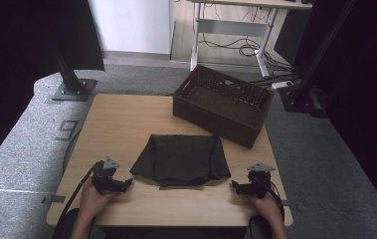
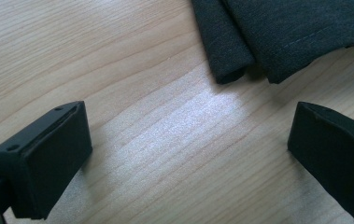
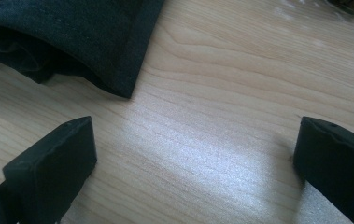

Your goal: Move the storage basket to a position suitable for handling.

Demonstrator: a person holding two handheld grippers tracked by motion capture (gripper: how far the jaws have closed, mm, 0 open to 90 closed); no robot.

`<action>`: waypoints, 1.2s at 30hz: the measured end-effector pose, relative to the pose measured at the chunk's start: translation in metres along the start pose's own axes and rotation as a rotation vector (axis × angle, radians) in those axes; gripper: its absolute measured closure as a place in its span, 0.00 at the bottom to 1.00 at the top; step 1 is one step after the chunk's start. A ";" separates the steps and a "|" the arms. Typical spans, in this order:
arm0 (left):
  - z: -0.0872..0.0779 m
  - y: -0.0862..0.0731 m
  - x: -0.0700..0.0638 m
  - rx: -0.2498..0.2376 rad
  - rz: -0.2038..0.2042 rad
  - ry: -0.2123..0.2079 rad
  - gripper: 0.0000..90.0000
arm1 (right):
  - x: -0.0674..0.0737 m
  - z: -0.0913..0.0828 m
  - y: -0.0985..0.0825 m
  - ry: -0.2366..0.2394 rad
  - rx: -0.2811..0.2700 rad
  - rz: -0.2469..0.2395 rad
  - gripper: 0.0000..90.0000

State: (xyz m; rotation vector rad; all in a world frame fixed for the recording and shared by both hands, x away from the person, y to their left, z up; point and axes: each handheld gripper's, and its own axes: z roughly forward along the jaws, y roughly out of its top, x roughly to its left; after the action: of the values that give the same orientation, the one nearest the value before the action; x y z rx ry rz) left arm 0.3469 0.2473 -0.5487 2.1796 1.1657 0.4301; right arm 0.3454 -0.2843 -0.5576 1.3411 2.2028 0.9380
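A dark grey folded cloth (image 1: 181,159) lies flat near the middle of the wooden table (image 1: 121,119). My left gripper (image 1: 128,183) rests low on the table just left of the cloth's near left corner (image 2: 228,70), open, with nothing between its jaws (image 2: 188,154). My right gripper (image 1: 234,185) sits just right of the cloth's near right corner (image 3: 123,79), also open and empty (image 3: 193,163). Both grippers point inward toward the cloth without touching it.
A dark brown wicker basket (image 1: 221,103) stands on the table's far right part, close behind the cloth. Beyond the table are grey carpet, black stand bases (image 1: 74,89) and a desk frame with cables (image 1: 240,47).
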 end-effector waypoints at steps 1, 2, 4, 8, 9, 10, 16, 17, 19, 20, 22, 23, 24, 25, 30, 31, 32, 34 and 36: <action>0.000 0.000 0.000 0.000 0.000 0.000 0.00 | 0.000 0.000 0.000 0.000 0.000 0.000 0.00; 0.000 0.000 0.000 0.000 0.000 0.000 0.00 | 0.000 0.000 0.000 0.000 0.000 0.000 0.00; 0.000 0.000 -0.001 0.000 0.000 0.001 0.00 | 0.000 0.000 0.000 0.000 0.000 -0.001 0.00; 0.000 0.000 -0.001 0.000 -0.001 0.001 0.00 | 0.000 0.000 0.000 0.000 0.000 -0.001 0.00; 0.000 0.000 -0.001 -0.001 -0.003 0.002 0.00 | 0.000 0.000 0.000 0.006 0.000 -0.005 0.00; 0.000 0.000 -0.001 -0.001 -0.004 0.002 0.00 | 0.000 0.000 0.000 0.006 0.000 -0.005 0.00; 0.000 0.000 -0.002 -0.001 -0.005 0.004 0.00 | 0.001 0.000 0.000 0.015 0.000 -0.015 0.00; 0.000 0.000 -0.002 -0.001 -0.005 0.003 0.00 | 0.001 0.000 0.000 0.015 0.000 -0.015 0.00; 0.000 0.000 -0.002 -0.001 -0.005 0.003 0.00 | 0.001 0.000 0.000 0.015 0.000 -0.015 0.00; 0.000 0.000 -0.002 -0.001 -0.005 0.004 0.00 | 0.001 0.000 0.000 0.016 0.000 -0.016 0.00; 0.000 0.000 -0.002 0.000 -0.006 0.004 0.00 | 0.001 0.000 0.000 0.017 0.000 -0.017 0.00; 0.000 0.000 -0.002 0.000 -0.006 0.004 0.00 | 0.001 0.000 0.000 0.017 0.000 -0.017 0.00; 0.000 0.000 -0.002 -0.001 -0.007 0.005 0.00 | 0.001 0.000 0.000 0.018 0.000 -0.017 0.00; 0.000 0.000 -0.002 -0.001 -0.006 0.005 0.00 | 0.001 0.000 0.000 0.019 0.000 -0.018 0.00; -0.001 0.000 -0.003 0.002 -0.004 0.003 0.00 | 0.000 0.000 0.000 0.025 0.001 -0.022 0.00; -0.001 0.000 -0.003 0.003 -0.004 0.003 0.00 | 0.000 0.000 0.000 0.025 0.001 -0.022 0.00; -0.001 0.000 -0.002 0.003 -0.003 0.002 0.00 | 0.000 0.000 0.000 0.027 0.001 -0.024 0.00; -0.001 0.000 -0.003 0.007 -0.003 0.002 0.00 | 0.000 -0.001 0.000 0.030 0.008 -0.027 0.00; -0.001 0.002 -0.003 0.018 -0.006 0.001 0.00 | 0.000 -0.001 0.001 0.028 0.015 -0.026 0.00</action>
State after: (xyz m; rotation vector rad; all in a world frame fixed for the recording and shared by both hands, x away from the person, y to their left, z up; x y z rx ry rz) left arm 0.3460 0.2447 -0.5470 2.1911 1.1810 0.4189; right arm 0.3457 -0.2843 -0.5563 1.3108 2.2472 0.9386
